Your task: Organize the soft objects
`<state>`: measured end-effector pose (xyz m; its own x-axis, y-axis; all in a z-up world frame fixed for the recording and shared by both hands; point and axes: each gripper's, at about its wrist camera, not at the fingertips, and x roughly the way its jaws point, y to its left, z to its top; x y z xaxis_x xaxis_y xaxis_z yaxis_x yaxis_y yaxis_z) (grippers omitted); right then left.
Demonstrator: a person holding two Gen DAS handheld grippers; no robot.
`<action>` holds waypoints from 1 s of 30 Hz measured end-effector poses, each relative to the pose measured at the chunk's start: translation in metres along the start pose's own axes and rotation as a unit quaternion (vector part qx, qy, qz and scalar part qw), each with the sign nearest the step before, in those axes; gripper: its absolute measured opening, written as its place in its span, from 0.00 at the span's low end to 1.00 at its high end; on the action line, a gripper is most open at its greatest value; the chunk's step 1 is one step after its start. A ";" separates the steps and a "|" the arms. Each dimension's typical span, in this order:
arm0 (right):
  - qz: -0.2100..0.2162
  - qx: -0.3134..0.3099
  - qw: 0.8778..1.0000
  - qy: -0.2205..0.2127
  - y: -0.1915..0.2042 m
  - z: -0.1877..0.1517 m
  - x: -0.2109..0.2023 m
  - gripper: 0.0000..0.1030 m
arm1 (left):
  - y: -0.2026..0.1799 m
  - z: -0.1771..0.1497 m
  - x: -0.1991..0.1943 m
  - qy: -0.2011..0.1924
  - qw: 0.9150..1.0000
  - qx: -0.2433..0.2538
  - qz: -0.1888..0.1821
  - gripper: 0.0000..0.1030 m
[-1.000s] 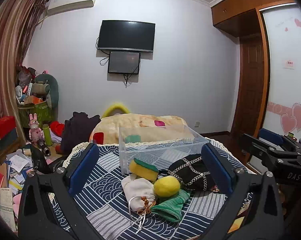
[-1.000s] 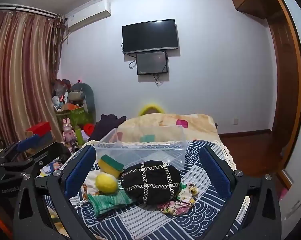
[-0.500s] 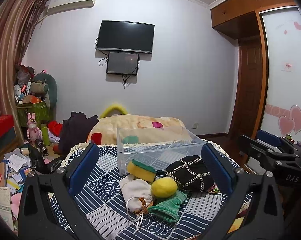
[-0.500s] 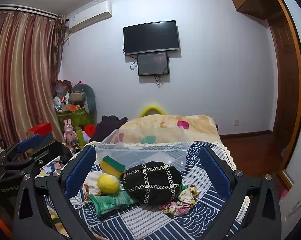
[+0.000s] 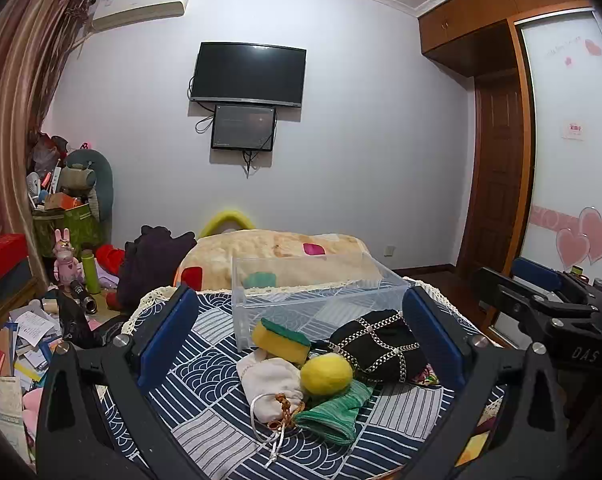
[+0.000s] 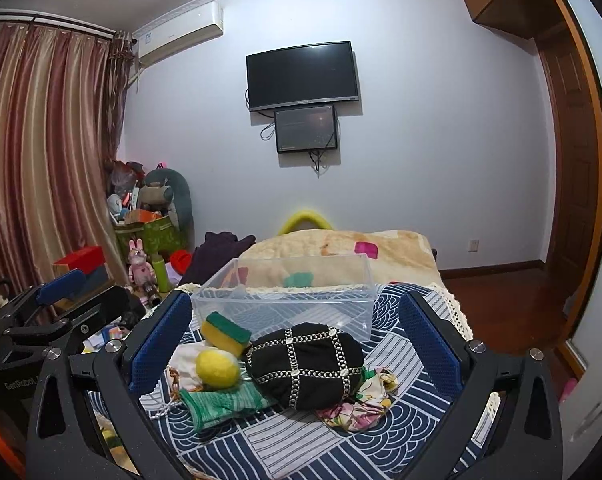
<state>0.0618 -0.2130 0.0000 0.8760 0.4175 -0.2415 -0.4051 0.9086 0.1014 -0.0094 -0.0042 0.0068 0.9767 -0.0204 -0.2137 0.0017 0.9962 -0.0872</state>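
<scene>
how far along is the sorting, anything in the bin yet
Nothing looks done: the clear bin appears empty. Nothing is in hand either; the left gripper and right gripper are both open over the pile. Left to do: the sponge, yellow ball, black cushion, green cloth, white pouch and floral cloth all lie on the table in front of the bin.

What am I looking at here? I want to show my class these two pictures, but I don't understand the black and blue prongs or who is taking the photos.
A person holds a two-finger gripper in each hand, each carrying a camera. One picture looks along the left gripper, the other along the right gripper. Both are open, holding nothing. On the patterned cloth lie a sponge, yellow ball, white pouch, green cloth, black bag and floral cloth, before an empty clear bin.
</scene>
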 end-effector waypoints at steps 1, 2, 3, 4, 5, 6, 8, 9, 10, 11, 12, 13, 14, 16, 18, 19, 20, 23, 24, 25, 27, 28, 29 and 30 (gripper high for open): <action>0.001 0.001 1.000 0.000 0.000 0.000 0.000 1.00 | 0.000 0.000 0.000 0.000 1.000 0.000 0.001 1.00; 0.001 0.001 1.000 0.000 -0.001 0.000 0.000 1.00 | 0.000 0.000 0.000 -0.001 1.000 0.000 0.001 1.00; 0.002 0.001 1.000 0.000 0.000 0.000 0.000 1.00 | 0.000 0.000 0.000 -0.001 1.000 -0.001 0.000 1.00; 0.002 0.001 1.000 0.000 0.000 0.000 0.000 1.00 | -0.001 0.000 0.001 0.000 1.000 0.000 0.000 1.00; 0.002 0.001 1.000 0.000 0.000 0.000 0.000 1.00 | -0.001 0.000 0.001 0.000 1.000 -0.001 -0.001 1.00; 0.002 0.001 1.000 0.000 0.000 0.000 0.000 1.00 | -0.001 0.000 0.001 0.000 1.000 -0.002 -0.001 1.00; 0.002 0.001 1.000 0.000 0.000 0.000 0.000 1.00 | -0.002 -0.001 0.001 0.000 1.000 -0.002 -0.001 1.00; 0.002 0.001 1.000 0.000 0.000 0.000 0.000 1.00 | -0.001 -0.001 0.001 0.000 1.000 -0.002 -0.001 1.00; 0.002 0.001 1.000 0.000 0.001 0.001 0.000 1.00 | -0.001 0.000 0.001 0.000 1.000 -0.002 -0.001 1.00; 0.002 0.001 1.000 0.000 0.000 0.000 0.000 1.00 | -0.001 0.000 0.001 0.000 1.000 -0.002 -0.001 1.00; 0.002 0.002 1.000 0.000 0.001 0.000 0.000 1.00 | -0.001 -0.001 0.001 0.000 1.000 -0.002 -0.001 1.00; 0.003 0.002 1.000 0.000 0.000 0.000 0.000 1.00 | -0.001 -0.001 0.001 0.000 1.000 -0.002 -0.001 1.00; 0.003 0.002 1.000 0.001 0.001 0.000 0.000 1.00 | -0.001 -0.001 0.001 0.000 1.000 -0.002 -0.001 1.00; 0.003 0.002 1.000 0.000 0.001 0.000 -0.001 1.00 | -0.001 0.000 0.001 0.000 1.000 -0.002 -0.001 1.00; 0.003 0.002 1.000 0.000 0.002 0.000 -0.001 1.00 | -0.001 0.000 0.001 0.000 1.000 -0.001 -0.001 1.00; 0.003 0.002 1.000 0.000 0.001 0.000 -0.001 1.00 | -0.001 0.000 0.001 0.000 1.000 -0.002 -0.001 1.00; 0.003 0.002 1.000 0.000 0.001 0.000 -0.001 1.00 | -0.001 0.000 0.001 0.000 1.000 -0.002 -0.002 1.00; 0.003 0.002 1.000 0.000 0.001 0.000 -0.001 1.00 | 0.000 0.001 0.000 -0.001 1.000 -0.001 -0.002 1.00; 0.004 0.002 1.000 0.001 0.002 0.000 -0.001 1.00 | 0.000 0.001 0.000 -0.001 1.000 -0.001 -0.002 1.00; 0.005 0.002 1.000 0.000 0.002 0.000 -0.001 1.00 | 0.000 0.001 0.000 -0.001 1.000 -0.001 -0.002 1.00; 0.006 0.002 1.000 0.000 0.003 0.000 -0.002 1.00 | 0.000 0.001 0.000 -0.001 1.000 -0.001 -0.002 1.00; 0.006 0.003 1.000 0.000 0.002 0.000 -0.002 1.00 | -0.001 0.001 0.000 -0.001 1.000 -0.001 -0.002 1.00; 0.006 0.002 1.000 0.000 0.002 0.000 -0.002 1.00 | -0.001 0.001 0.000 -0.001 1.000 -0.001 -0.002 1.00; 0.007 0.002 1.000 0.000 0.003 0.000 -0.003 1.00 | -0.001 0.001 0.000 -0.001 1.000 -0.001 -0.002 1.00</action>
<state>0.0584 -0.2113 0.0014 0.8707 0.4295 -0.2395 -0.4154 0.9030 0.1092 -0.0089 -0.0048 0.0081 0.9772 -0.0250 -0.2107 0.0060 0.9959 -0.0904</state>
